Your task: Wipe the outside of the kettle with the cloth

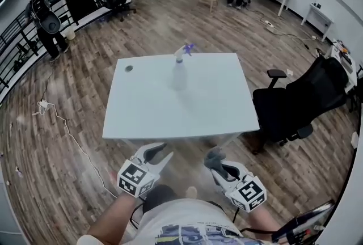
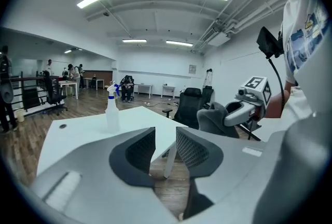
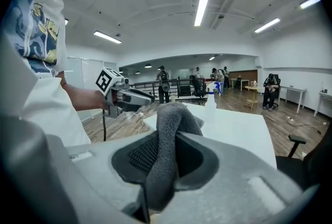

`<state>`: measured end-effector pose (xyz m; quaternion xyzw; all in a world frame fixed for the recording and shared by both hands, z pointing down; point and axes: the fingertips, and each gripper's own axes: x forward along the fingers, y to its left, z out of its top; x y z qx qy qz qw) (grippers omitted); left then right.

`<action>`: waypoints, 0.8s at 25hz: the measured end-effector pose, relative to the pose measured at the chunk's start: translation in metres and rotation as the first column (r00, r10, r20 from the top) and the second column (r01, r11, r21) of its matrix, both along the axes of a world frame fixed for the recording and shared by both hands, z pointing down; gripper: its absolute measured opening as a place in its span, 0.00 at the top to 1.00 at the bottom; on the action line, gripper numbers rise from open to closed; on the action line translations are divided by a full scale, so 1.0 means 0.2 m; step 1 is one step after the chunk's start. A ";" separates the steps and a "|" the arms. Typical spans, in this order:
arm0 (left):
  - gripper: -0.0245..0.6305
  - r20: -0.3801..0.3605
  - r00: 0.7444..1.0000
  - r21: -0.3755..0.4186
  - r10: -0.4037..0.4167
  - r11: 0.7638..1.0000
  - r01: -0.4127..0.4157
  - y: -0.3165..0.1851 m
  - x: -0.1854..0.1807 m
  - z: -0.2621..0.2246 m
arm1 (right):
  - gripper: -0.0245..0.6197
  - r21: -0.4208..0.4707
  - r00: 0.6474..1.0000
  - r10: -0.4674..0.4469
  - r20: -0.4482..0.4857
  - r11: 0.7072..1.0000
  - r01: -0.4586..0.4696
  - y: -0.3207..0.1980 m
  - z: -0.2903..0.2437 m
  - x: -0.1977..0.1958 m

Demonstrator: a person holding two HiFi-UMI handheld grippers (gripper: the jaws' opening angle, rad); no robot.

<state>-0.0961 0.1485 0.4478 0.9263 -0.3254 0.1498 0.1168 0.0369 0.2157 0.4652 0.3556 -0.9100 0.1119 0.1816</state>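
Note:
My right gripper (image 1: 218,165) is shut on a grey cloth (image 1: 214,157), held in front of the person's body just short of the white table's (image 1: 170,113) near edge. In the right gripper view the cloth (image 3: 171,124) bulges up out of the closed jaws. My left gripper (image 1: 161,154) is level with it to the left, open, with nothing between its fingers (image 2: 192,148). The cloth (image 2: 212,119) also shows in the left gripper view. No kettle shows in any view. The only thing standing on the table is a clear spray bottle (image 1: 180,71) with a blue nozzle.
A black office chair (image 1: 300,99) stands close to the table's right side. A white cable (image 1: 62,125) trails over the wooden floor at the left. Railings, desks and several people are far behind the table.

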 end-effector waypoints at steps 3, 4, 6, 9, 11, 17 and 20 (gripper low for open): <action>0.75 0.016 0.999 0.002 -0.028 1.000 0.028 -0.18 0.02 -0.01 | 0.84 0.001 0.999 0.028 0.018 1.000 -0.028 -0.10 -0.01 0.07; 0.74 0.024 0.999 0.005 -0.031 1.000 0.031 -0.25 0.03 -0.01 | 0.84 -0.003 0.999 0.040 0.027 0.999 -0.040 -0.13 0.00 0.09; 0.73 0.036 0.999 0.012 -0.034 0.999 0.034 -0.39 0.05 -0.01 | 0.84 -0.016 0.997 0.064 0.041 0.998 -0.063 -0.21 0.01 0.13; 0.71 0.037 0.998 0.026 -0.048 0.999 0.047 -0.63 0.08 0.01 | 0.84 -0.028 0.995 0.088 0.037 0.996 -0.087 -0.33 0.03 0.18; 0.69 0.035 0.998 0.036 -0.061 0.998 0.060 -0.81 0.10 0.02 | 0.84 -0.031 0.993 0.113 0.030 0.993 -0.112 -0.42 0.02 0.21; 0.60 0.049 0.995 0.042 -0.089 0.995 0.087 -1.32 0.10 0.12 | 0.84 -0.042 0.985 0.171 -0.012 0.984 -0.171 -0.69 -0.04 0.25; 0.57 0.057 0.994 0.044 -0.092 0.995 0.089 -1.52 0.14 0.17 | 0.84 -0.045 0.982 0.187 -0.032 0.981 -0.189 -0.84 -0.03 0.27</action>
